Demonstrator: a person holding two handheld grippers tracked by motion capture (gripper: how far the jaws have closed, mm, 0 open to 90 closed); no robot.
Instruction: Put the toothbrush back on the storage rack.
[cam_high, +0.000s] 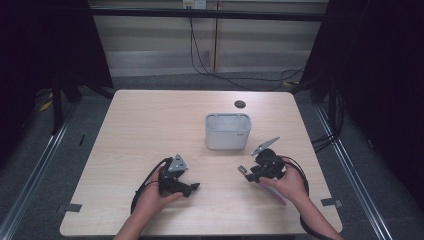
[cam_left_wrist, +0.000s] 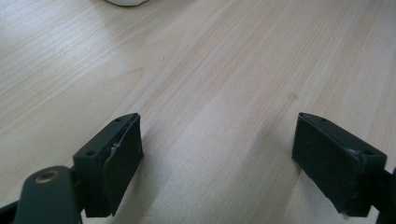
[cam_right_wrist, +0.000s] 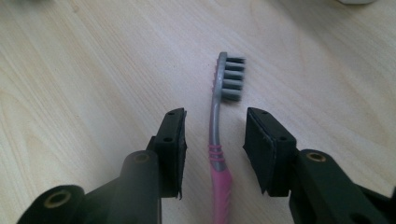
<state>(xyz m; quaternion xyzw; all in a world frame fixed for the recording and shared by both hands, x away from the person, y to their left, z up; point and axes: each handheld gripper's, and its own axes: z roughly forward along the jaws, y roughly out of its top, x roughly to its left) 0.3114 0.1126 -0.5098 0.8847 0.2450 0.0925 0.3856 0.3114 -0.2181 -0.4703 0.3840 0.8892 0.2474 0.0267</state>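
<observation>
While a pink-and-grey toothbrush (cam_right_wrist: 215, 140) lies flat on the pale wooden table (cam_high: 150, 125), the right gripper (cam_right_wrist: 215, 140) straddles its neck, one black jaw on each side with a clear gap between each pad and the handle; nothing is pinched. The brush rests on its side, grey bristles (cam_right_wrist: 232, 77) pointing away from the neck toward the right of the right gripper view, the pink grip running back beneath the tool. From the high view, the brush (cam_high: 272, 192) sits near the table's front right edge, its head poking out just left of the right gripper (cam_high: 252, 174) and its pink tail emerging under the person's right hand (cam_high: 290, 185).

Across the table's front, the left gripper (cam_high: 192, 187) rests in the person's left hand (cam_high: 152, 197), well apart from the brush. Its jaws stand wide open over bare wood in the left gripper view (cam_left_wrist: 215, 154), with nothing between them.

Behind both tools, a white rectangular bin (cam_high: 228, 131) stands upright near the table's middle, open at the top, set back from the brush and clear of both hands. A small dark round cap (cam_high: 240, 104) sits in the tabletop beyond the bin. Cables (cam_high: 215, 70) trail across the grey floor past the far edge. Nothing stands between the right gripper's pads and the brush handle.
</observation>
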